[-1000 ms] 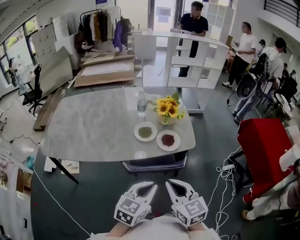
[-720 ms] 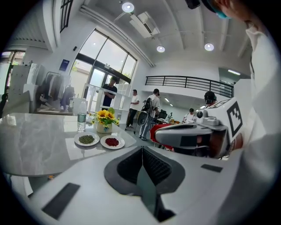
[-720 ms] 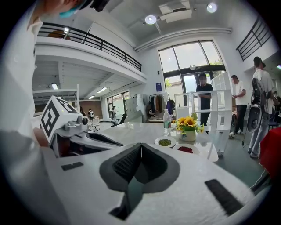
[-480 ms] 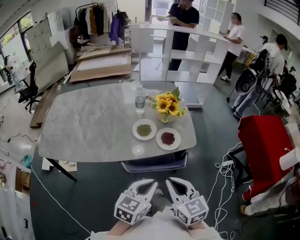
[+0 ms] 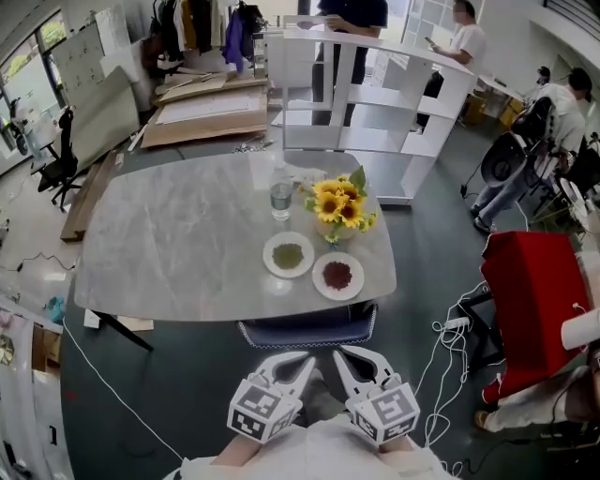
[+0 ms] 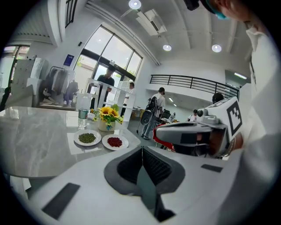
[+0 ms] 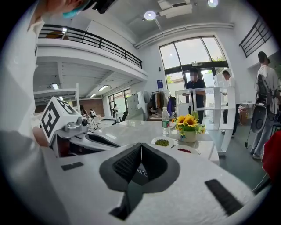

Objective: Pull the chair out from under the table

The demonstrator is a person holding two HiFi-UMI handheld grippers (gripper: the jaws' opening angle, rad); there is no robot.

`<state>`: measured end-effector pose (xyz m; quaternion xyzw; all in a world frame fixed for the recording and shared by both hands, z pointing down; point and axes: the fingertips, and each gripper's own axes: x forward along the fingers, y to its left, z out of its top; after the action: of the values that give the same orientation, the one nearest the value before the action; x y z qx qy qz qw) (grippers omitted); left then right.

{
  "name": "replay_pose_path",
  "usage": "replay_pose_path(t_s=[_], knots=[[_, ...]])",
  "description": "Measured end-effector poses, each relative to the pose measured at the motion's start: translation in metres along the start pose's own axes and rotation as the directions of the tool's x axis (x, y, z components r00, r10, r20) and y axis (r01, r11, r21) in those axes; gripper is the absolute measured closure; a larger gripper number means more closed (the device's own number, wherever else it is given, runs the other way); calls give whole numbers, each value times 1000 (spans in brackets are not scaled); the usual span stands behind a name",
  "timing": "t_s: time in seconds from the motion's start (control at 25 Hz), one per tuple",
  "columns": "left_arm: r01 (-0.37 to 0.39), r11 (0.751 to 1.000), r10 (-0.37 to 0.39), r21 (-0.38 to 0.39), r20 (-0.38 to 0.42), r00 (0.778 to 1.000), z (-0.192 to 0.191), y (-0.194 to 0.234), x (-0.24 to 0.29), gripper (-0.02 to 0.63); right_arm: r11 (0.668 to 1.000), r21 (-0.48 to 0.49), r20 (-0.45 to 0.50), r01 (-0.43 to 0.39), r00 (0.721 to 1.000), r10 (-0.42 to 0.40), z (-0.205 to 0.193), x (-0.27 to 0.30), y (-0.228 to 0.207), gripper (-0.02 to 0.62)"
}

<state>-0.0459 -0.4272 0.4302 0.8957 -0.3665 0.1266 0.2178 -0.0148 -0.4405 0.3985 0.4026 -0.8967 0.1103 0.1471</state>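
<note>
The chair [image 5: 307, 334] is mostly hidden under the table [image 5: 178, 253], only its near edge showing; the picture's top edge cuts off a person [image 5: 349, 13].

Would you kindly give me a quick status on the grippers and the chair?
Both shut, empty: left gripper, right gripper. Target chair tucked under table, untouched. Nothing between grippers and chair.

Grey marble-look table [image 5: 178, 244], smooth and slightly glossy; dark quilted cloth on chair [image 5: 309, 333] seat; clear plastic bottle [image 5: 281, 192]; glossy white plates [image 5: 268, 255].
</note>
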Motion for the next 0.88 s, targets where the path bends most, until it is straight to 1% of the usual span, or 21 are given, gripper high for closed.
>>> replay_pose_path(t_s=[0.2,0.28,0.4,0.52,0.64,0.8,0.88], knots=[[-32,999,31,-39,-17,999,-1,16,13,591,1000,2,-21,-16,1000,16,-4,15,-16,592],[-36,999,36,-36,-21,999,0,21,17,591,1000,-3,-34,-20,999,20,-7,19,-21,592],[-24,999,24,-31,-1,1000,8,29,24,591,999,-5,-52,-33,998,33,-9,27,-30,592],[-11,1000,11,-28,8,1000,14,36,32,591,997,-8,-85,-82,993,81,-15,37,-34,592],[-11,1000,11,9,-27,1000,11,44,41,590,991,-38,-136,-132,983,126,-25,49,-37,591],[-30,999,32,26,-73,997,5,56,51,589,977,-62,-199,-204,962,188,-36,60,-39,591],[-37,998,42,60,-89,995,3,61,56,589,968,-78,-227,-238,950,215,-42,63,-40,577]])
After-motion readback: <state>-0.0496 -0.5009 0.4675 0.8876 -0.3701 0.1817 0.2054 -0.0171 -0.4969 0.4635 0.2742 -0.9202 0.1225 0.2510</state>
